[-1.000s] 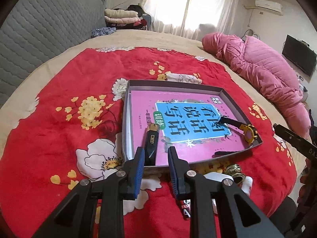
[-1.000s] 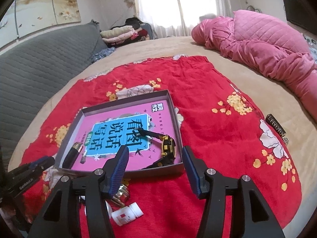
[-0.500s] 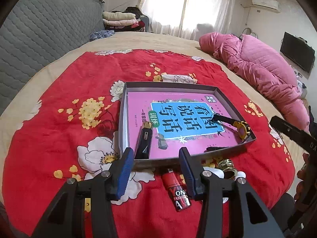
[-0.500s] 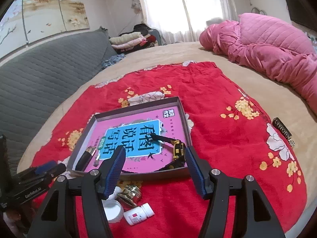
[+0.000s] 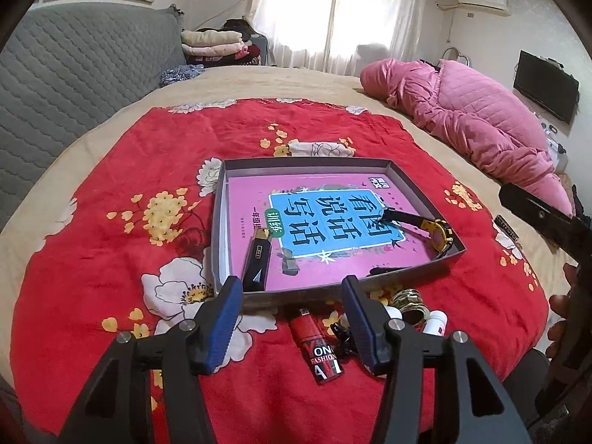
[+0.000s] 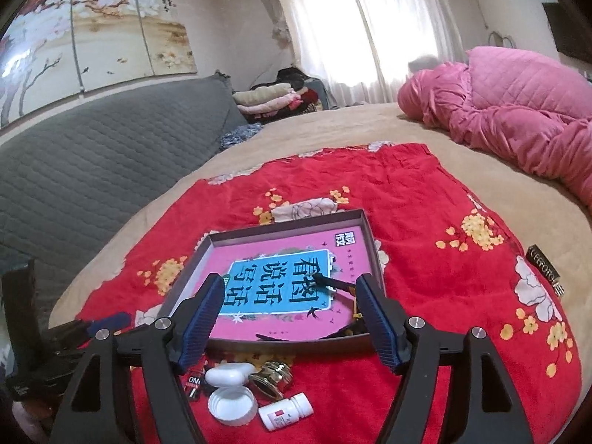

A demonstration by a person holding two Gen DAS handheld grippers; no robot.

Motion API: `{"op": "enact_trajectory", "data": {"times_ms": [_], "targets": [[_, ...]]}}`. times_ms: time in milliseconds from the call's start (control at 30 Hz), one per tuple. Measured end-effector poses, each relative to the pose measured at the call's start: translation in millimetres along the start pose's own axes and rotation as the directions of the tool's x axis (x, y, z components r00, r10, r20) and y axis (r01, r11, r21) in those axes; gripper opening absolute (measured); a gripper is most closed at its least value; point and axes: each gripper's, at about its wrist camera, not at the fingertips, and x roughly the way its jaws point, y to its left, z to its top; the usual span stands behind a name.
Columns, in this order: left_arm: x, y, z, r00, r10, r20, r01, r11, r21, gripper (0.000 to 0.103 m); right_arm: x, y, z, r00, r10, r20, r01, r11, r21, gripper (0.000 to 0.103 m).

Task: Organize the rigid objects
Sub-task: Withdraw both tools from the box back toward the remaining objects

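Note:
A grey tray (image 5: 307, 162) holding a pink book sits on the red flowered cloth. Inside it, a black lighter (image 5: 257, 262) lies by the near wall and a yellow-and-black watch (image 5: 440, 235) lies in the right corner. My left gripper (image 5: 292, 318) hovers just in front of the tray, its jaws opening with nothing gripped. A red lighter (image 5: 316, 344) lies on the cloth below them. My right gripper (image 6: 292, 318) hangs over the tray's near edge (image 6: 288, 344), its jaws opening and empty. The watch strap (image 6: 329, 283) shows beyond them.
In front of the tray lie a white cap (image 6: 233, 403), a small pill bottle (image 6: 286, 412), a brass ring-shaped piece (image 6: 272, 373) and a white oval case (image 6: 227, 373). A black bar-shaped item (image 6: 544, 272) rests at the cloth's right edge. A pink quilt (image 5: 473, 122) is heaped beyond.
My left jaws have spread and drawn back from the black lighter, which stays in the tray; the red lighter has come into view. My right jaws have widened and the gripper has lifted.

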Motion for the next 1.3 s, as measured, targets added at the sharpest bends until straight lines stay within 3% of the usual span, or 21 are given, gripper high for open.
{"op": "enact_trajectory", "data": {"times_ms": [133,433,900,1300], "targets": [[-2.0,-1.2,-0.4,1.0,0.0,-0.001,0.0,1.0,0.003,0.055,-15.2,1.8,6.0,0.996,-0.013,0.083,0.015,1.0,-0.013,0.075],[-6.1,-4.2,-3.5,1.0,0.001,-0.021,-0.001,1.0,0.01,0.055,-26.6,2.8,5.0,0.996,-0.011,0.088,0.014,0.999,-0.037,0.076],[1.6,-11.1,-19.5,0.994,-0.004,-0.111,0.006,1.0,0.015,0.055,-20.2,8.1,-24.6,1.0,-0.023,-0.013,0.022,0.997,-0.078,0.076],[19.1,-13.1,-34.4,0.979,-0.025,-0.202,0.028,1.0,0.01,0.055,-1.6,6.0,-47.6,0.989,-0.056,-0.134,0.043,0.994,-0.097,0.076]]}}
